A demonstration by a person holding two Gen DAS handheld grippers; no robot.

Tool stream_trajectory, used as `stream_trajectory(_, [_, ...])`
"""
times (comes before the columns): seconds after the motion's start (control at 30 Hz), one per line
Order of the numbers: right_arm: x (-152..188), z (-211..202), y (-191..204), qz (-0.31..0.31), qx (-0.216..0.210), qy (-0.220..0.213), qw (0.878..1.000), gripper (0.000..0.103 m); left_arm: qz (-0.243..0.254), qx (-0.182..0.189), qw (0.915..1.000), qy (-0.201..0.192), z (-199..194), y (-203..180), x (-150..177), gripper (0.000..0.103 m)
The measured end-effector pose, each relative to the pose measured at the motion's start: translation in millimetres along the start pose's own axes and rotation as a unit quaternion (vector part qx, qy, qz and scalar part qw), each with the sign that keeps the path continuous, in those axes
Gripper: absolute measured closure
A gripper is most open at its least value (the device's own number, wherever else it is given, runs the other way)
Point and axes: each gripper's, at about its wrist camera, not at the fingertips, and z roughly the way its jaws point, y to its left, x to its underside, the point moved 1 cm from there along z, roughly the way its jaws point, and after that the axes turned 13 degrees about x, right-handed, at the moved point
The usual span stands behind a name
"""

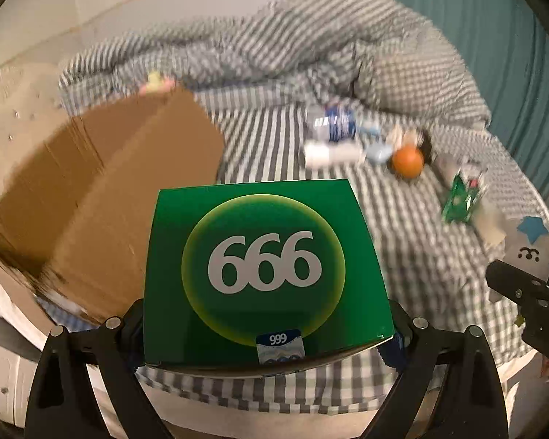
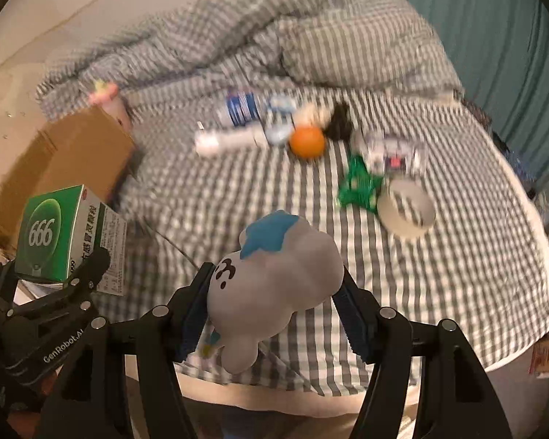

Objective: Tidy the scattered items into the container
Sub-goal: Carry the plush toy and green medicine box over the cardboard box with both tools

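I am mid-carry. My left gripper (image 1: 267, 329) pinches a green box (image 1: 263, 274); my right gripper (image 2: 274, 314) pinches a plush cloud (image 2: 274, 289). The carton (image 1: 102, 190) sits ahead-left of both; next I must swing over it and release. An orange (image 2: 307, 141) and bottle (image 2: 241, 108) lie further ahead on the striped bed (image 2: 475, 256), before a teal curtain (image 2: 494, 36).

Both hand-held grippers (image 1: 269, 329) (image 2: 274, 314) clamped, laden

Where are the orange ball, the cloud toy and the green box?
orange ball (image 2: 307, 141), right wrist view, middle of its round side.
cloud toy (image 2: 278, 285), right wrist view, its grey belly.
green box (image 1: 265, 263), left wrist view, its numbered face.
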Motion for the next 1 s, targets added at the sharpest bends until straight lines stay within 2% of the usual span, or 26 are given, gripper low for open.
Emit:
stream_trajectory(0.13, [-18.4,-28.4,8.3,-0.006,-0.014,-0.032,0.999,0.040,0.002,0.002,0.9991,-0.043,-33.7,-0.9,-27.8,0.007])
stream_trajectory(0.27, [-28.3,-43.8,18.9,-0.016,-0.025,-0.053,0.998,0.040,0.000,-0.014,0.9969,-0.077,-58.5,8.4,-43.9,0.007])
stream_trajectory(0.53, [-41.6,-51.4,53.3,-0.042,-0.045,-0.063,0.996,0.040,-0.026,-0.034,0.9943,-0.098,-84.8,44.6,-55.0,0.007])
stream_trajectory(0.7, [-66.4,-69.3,96.6,-0.063,-0.083,-0.081,0.991,0.040,-0.045,-0.041,0.9913,-0.116,-106.2,71.0,-71.9,0.007])
stream_trajectory(0.83, [-90.7,-72.5,142.1,-0.083,-0.098,-0.094,0.987,0.040,-0.061,-0.060,0.9888,-0.122,-115.6,107.7,-84.3,0.006])
stream_trajectory(0.9, [-104.2,-64.8,170.4,-0.094,-0.125,-0.088,0.984,0.040,-0.080,-0.071,0.9874,-0.116,-112.6,133.7,-85.6,0.006])
stream_trajectory(1.0, [-119.7,-48.7,204.6,-0.105,-0.137,-0.069,0.983,0.040,-0.107,-0.086,0.9854,-0.100,-100.0,169.1,-80.9,0.006])
